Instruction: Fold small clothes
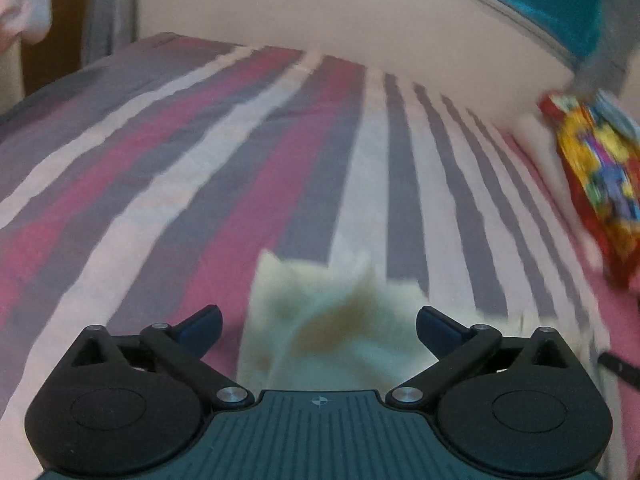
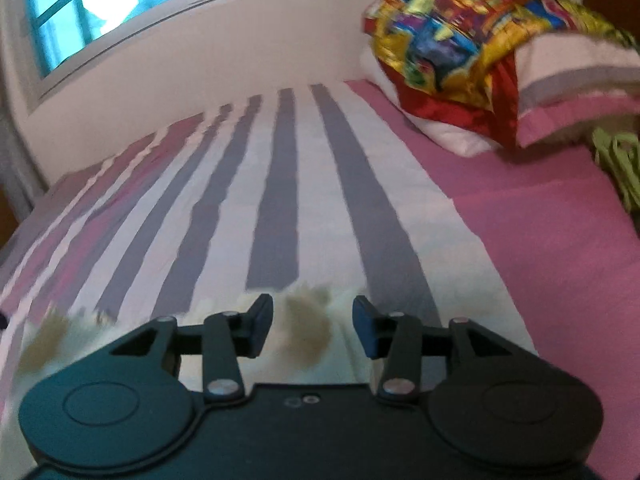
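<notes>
The small garment [image 1: 336, 320], a pale cream piece with tan patches, lies on the striped bedsheet [image 1: 224, 168] at the near edge of both views, directly ahead of the two tools. In the left wrist view it sits bunched, with raised folds and an uneven far edge; blur hides its exact outline and what kind of garment it is.

The left hand-held gripper [image 1: 319, 326] has its jaws spread wide apart, with the cloth lying between and below them and neither pad pressing on it. The right hand-held gripper [image 2: 313, 326] has its jaws partly apart; cream fabric [image 2: 308, 320] shows in the gap, and neither pad appears to touch it. Neither tool holds anything.

Further out, the sheet's grey, white and pink stripes run toward a pale wall. A multicoloured cloth [image 2: 452, 40] lies over a pillow [image 2: 576, 88] at the head of the bed, well apart from the garment, and green cord [image 2: 618, 160] rests on the pink area at the right.

Risks, as judged: the garment looks released in a rumpled state, so any fold laid over it may come out crooked or spring open. A pad closing on this pile may catch several layers, or pinch the bedsheet with the cloth, and drag both. Heavy blur suggests quick movement, which could pull the loose fabric out of place.
</notes>
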`<state>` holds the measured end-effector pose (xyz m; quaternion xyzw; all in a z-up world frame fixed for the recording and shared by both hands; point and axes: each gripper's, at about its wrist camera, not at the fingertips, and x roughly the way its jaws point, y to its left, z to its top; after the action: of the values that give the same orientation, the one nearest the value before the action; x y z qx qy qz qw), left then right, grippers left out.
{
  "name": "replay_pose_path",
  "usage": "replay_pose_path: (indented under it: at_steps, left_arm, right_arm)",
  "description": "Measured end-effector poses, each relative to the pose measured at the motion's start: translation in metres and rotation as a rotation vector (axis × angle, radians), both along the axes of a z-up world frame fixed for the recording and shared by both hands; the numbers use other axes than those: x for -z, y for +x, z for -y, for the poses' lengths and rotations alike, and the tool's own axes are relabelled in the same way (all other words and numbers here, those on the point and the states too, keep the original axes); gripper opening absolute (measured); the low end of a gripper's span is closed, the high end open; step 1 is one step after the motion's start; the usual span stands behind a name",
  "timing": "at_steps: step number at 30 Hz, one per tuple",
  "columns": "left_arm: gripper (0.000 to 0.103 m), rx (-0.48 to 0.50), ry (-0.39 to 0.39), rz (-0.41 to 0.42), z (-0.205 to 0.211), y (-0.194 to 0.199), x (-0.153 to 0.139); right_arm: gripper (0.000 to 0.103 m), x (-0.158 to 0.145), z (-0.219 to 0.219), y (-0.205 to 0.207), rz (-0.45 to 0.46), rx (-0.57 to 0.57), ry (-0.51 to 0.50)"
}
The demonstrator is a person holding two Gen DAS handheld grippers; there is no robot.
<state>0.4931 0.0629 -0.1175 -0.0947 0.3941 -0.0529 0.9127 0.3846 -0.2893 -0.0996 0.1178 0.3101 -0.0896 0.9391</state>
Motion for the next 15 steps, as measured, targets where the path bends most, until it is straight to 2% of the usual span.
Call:
replay_pose_path:
  at_steps: [2, 5, 8, 10, 12, 13, 15]
  left_arm:
    - [0.103, 0.063, 0.023, -0.011, 0.013, -0.008, 0.009]
    - [0.103, 0.113, 0.009, -0.01, 0.033, -0.008, 0.017]
    - [0.103, 0.11, 0.058, 0.007, 0.048, 0.004, 0.027]
    - [0.103, 0.062, 0.09, -0.007, 0.047, 0.013, 0.038]
    - [0.1, -0.047, 0.147, -0.013, 0.034, 0.015, 0.048]
    - [0.1, -0.102, 0.136, -0.032, 0.022, 0.016, 0.056]
    - [0.1, -0.136, 0.064, -0.04, 0.006, 0.012, 0.061]
  right_arm:
    - [0.043, 0.005, -0.011, -0.01, -0.008, -0.042, -0.028]
    - [0.04, 0.01, -0.025, -0.006, -0.037, -0.096, -0.045]
    - [0.04, 0.017, -0.031, 0.013, -0.062, -0.117, -0.063]
    - [0.041, 0.02, -0.035, 0.022, -0.068, -0.136, -0.089]
    - [0.041, 0.027, -0.033, 0.036, -0.092, -0.132, -0.126]
    - [0.04, 0.031, -0.03, 0.04, -0.106, -0.12, -0.149]
    - [0.04, 0.04, -0.024, 0.046, -0.111, -0.078, -0.224]
